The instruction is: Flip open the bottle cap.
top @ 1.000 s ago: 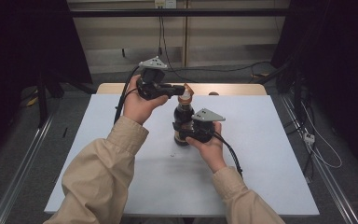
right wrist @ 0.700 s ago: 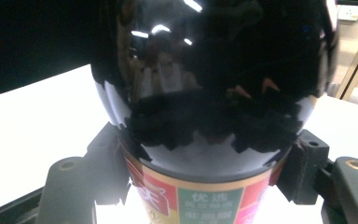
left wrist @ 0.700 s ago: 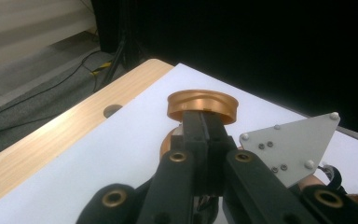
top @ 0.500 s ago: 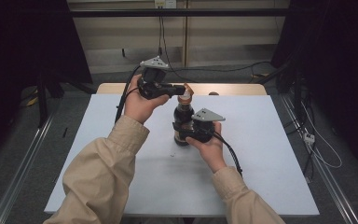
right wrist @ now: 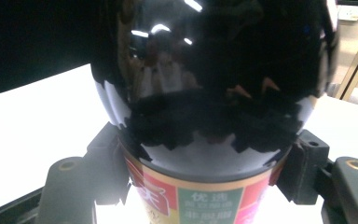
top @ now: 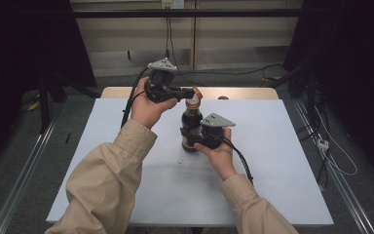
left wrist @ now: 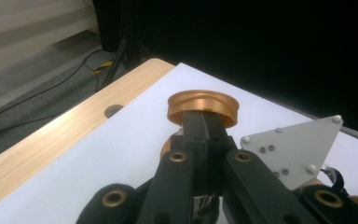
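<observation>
Little has moved since the earlier frames: both hands sit where they were, though the copper-coloured round screw cap (top: 195, 93) now reads as tipped and lifted a touch off the neck, whereas before it sat closer to it.

The left gripper (top: 187, 92), just above centre of the high view, has its jaws pinched nearly together on the rim of that cap; in the left gripper view the cap (left wrist: 203, 108) sits at frame centre, right at the jaw tips, tilted toward the camera. The right gripper (top: 191, 138), at the middle of the high view, has its jaws spread wide and closed against both sides of the dark glossy glass bottle with a red, green and gold label (top: 191, 127), which stands upright on the white table top (top: 282, 161). In the right gripper view the bottle (right wrist: 205, 112) fills the upper centre, the jaws flanking the label band at lower left and lower right.

Judged from its look, the bottle is rigid, fairly heavy if full, slick and breakable, so a low hold on the labelled body seems soundest. The cap looks light and stiff, and gripping its edge gives only a narrow purchase.
</observation>
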Available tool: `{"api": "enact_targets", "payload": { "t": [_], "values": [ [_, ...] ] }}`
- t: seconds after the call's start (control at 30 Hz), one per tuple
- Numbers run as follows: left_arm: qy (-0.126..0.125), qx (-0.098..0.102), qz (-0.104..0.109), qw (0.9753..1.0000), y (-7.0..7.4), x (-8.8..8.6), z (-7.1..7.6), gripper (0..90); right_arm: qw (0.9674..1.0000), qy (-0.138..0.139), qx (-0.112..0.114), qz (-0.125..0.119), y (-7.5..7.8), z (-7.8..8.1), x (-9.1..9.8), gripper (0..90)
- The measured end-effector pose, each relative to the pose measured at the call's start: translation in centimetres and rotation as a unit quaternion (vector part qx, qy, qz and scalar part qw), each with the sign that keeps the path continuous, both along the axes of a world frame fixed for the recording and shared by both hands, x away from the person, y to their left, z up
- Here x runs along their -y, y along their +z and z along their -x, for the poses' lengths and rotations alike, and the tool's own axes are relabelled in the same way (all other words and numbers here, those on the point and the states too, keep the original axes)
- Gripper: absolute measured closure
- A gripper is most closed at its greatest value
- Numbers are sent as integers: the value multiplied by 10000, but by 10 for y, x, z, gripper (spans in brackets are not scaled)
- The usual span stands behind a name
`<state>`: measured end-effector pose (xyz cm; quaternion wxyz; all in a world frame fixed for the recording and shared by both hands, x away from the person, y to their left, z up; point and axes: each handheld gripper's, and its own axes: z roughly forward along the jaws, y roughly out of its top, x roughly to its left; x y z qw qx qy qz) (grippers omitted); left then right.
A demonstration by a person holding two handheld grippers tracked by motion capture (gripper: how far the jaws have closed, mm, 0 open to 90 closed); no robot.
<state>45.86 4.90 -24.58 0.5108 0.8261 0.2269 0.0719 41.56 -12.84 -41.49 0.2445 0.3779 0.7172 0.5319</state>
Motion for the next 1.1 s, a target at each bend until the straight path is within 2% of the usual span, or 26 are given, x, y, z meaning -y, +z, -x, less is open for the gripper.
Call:
{"api": "enact_targets", "payload": {
  "t": [0.1,0.27,0.4,0.67,0.7,0.77,0.83,0.9,1.0,1.1],
  "values": [
    [-30,31,90,10000,2,3,0,900,10000,-1,-4,11,0,0,0,308],
    [-78,49,-80,9999,3,9,0,900,10000,-5,0,5,0,0,0,307],
    [-76,66,-61,9999,3,8,0,900,10000,-7,1,4,0,0,0,305],
    [-171,3,135,9998,6,-4,2,900,10000,-22,37,-41,-1,1,0,299],
    [-180,-5,153,9997,6,-6,2,887,10000,-26,33,-47,-1,1,0,295],
    [-94,37,163,9998,5,-11,3,806,10000,-37,1,-64,-2,1,0,273],
    [-43,62,199,9998,3,-16,4,753,9999,-70,-128,86,-4,0,1,218],
    [-24,70,243,9997,-1,-20,5,695,9994,-33,-313,120,-6,1,3,186],
    [5,58,191,9998,-7,-27,6,615,9989,43,-445,-153,-7,3,7,178],
    [8,70,346,9994,-13,-33,9,550,9985,81,-484,-230,-4,7,11,167]
  ]
}}
